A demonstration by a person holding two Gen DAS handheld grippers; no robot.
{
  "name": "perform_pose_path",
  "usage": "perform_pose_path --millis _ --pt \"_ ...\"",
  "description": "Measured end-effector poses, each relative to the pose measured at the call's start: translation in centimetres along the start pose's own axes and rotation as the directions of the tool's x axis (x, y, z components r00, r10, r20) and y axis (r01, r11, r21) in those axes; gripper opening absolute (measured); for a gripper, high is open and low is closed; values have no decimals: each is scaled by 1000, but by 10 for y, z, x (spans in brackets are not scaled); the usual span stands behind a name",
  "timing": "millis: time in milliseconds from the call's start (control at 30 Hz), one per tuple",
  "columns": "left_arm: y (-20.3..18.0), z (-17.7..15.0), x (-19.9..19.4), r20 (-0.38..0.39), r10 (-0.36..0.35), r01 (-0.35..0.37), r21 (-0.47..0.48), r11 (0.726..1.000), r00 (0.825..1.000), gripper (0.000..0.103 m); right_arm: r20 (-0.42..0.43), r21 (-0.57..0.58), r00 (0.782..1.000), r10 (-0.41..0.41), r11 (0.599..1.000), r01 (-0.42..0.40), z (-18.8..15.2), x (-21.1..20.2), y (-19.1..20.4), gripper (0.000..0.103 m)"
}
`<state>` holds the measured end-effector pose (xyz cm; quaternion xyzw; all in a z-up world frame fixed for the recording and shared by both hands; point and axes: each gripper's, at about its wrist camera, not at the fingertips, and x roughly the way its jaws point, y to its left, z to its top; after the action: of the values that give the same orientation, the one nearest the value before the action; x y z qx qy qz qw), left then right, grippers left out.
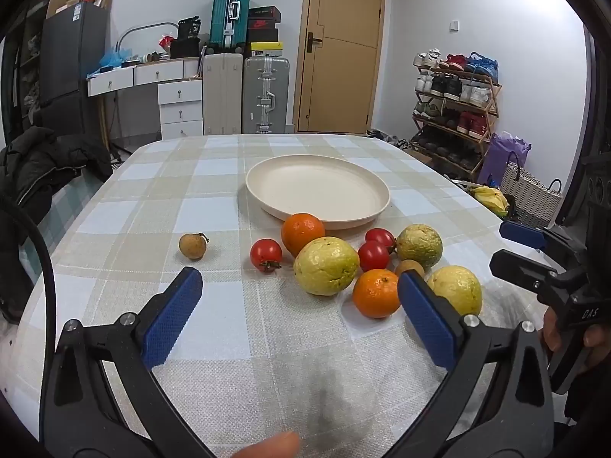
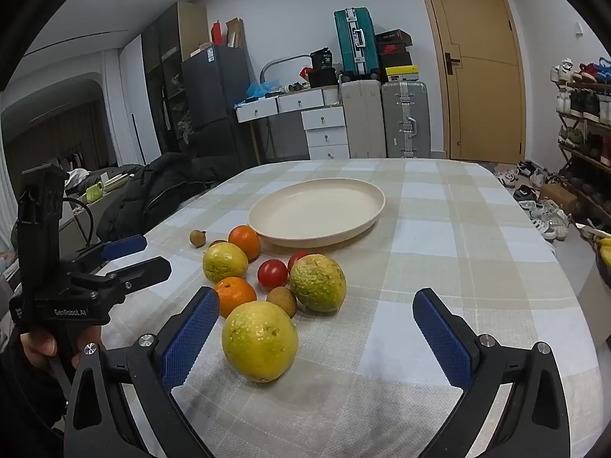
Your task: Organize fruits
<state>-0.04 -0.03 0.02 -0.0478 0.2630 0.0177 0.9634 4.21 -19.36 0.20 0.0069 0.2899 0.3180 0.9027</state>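
Observation:
A cream plate (image 1: 282, 170) (image 2: 294, 206) lies bare on the checked tablecloth. In front of it lies a cluster of fruit: three yellow-green guavas (image 1: 326, 266) (image 2: 259, 341), two oranges (image 1: 376, 293) (image 2: 233, 294), three red tomatoes (image 1: 266, 254) (image 2: 272, 273) and a small brown longan (image 2: 282, 300). Another longan (image 1: 193, 245) (image 2: 197, 237) sits apart to the left. My left gripper (image 1: 299, 286) is open, short of the cluster, holding nothing. My right gripper (image 2: 316, 305) is open too, with the nearest guava just ahead of its left pad. Each gripper shows at the other view's edge.
A black jacket (image 1: 42, 164) hangs off the table's left side. Past the far edge stand white drawers (image 1: 179, 108), suitcases (image 1: 265, 95) and a wooden door (image 1: 340, 49). A shoe rack (image 1: 454, 107) and a woven basket (image 1: 529, 191) stand to the right, with bananas (image 1: 490, 198) near the right edge.

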Motion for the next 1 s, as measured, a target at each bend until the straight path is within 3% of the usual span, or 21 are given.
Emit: perform_pose_path --millis 1000 --pt "3 2 1 -9 -2 2 -4 1000 1000 102 1 -20 1000 -7 1000 7 -3 2 5 103"
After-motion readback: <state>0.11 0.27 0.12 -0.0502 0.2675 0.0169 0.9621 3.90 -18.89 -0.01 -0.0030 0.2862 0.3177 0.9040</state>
